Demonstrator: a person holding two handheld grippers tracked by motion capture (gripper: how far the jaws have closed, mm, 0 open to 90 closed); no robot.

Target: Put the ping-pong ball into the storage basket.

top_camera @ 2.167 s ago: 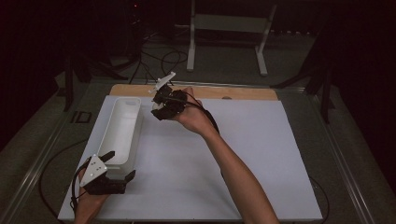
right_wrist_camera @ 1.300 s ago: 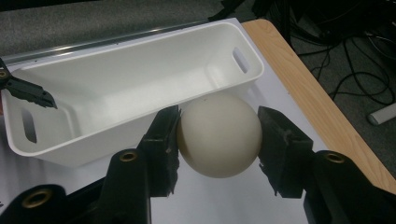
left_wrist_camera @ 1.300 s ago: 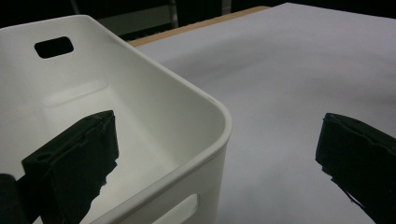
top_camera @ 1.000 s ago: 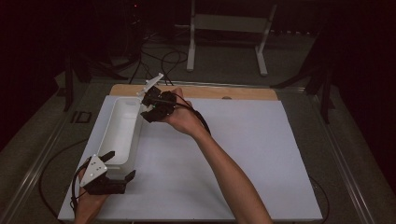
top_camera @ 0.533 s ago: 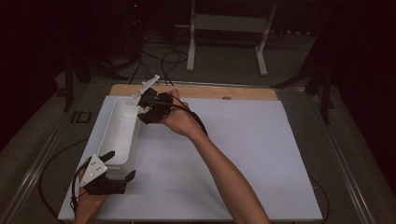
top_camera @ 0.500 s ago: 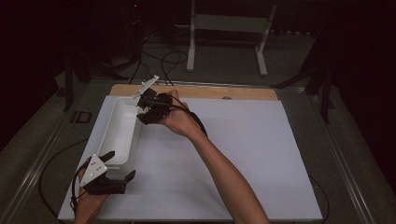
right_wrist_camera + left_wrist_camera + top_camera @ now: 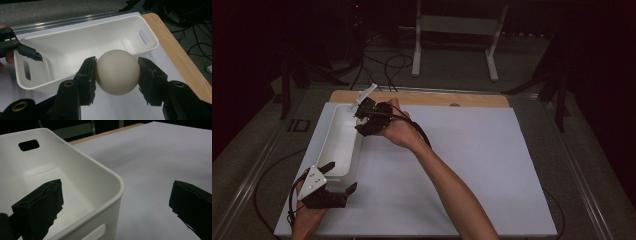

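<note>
left tool (image 7: 339, 179) sits at the near left corner of the bench (image 7: 492, 165), held in a hand (image 7: 307, 220) that comes in from the bottom edge; a grey three-cornered plate (image 7: 312, 181) rides on top of it. its jaws stand wide apart and hold nothing. they straddle the near end of the bin (image 7: 337, 145) — in the left gripper view one jaw is inside the bin (image 7: 75, 177), the other is outside over the white sheet (image 7: 160, 157), and the rounded corner of the rim lies between them. i cannot tell whether either jaw touches the wall.

bin: white, long, open-topped, lying lengthwise along the left side of the bench, near end toward the person. slot handles are cut in both end walls. its floor, as far as it shows in the right gripper view, is bare.

right tool (image 7: 362, 119) is farther off, at the far end of the bin by its right rim, the forearm (image 7: 447, 185) reaching in across the sheet. its jaws are clamped on a ball (image 7: 117, 72) — cream, smooth, gripped on opposite sides. in the right gripper view the ball is in front of the bin (image 7: 82, 45); whether it is over the rim or just outside it, i cannot tell. the left tool (image 7: 23, 51) shows at the bin's other end.

beyond the sheet, a wooden strip (image 7: 472, 99) runs along the far edge of the bench. past it is a dark floor with cables (image 7: 387, 65) and a white stand (image 7: 457, 30).
</note>
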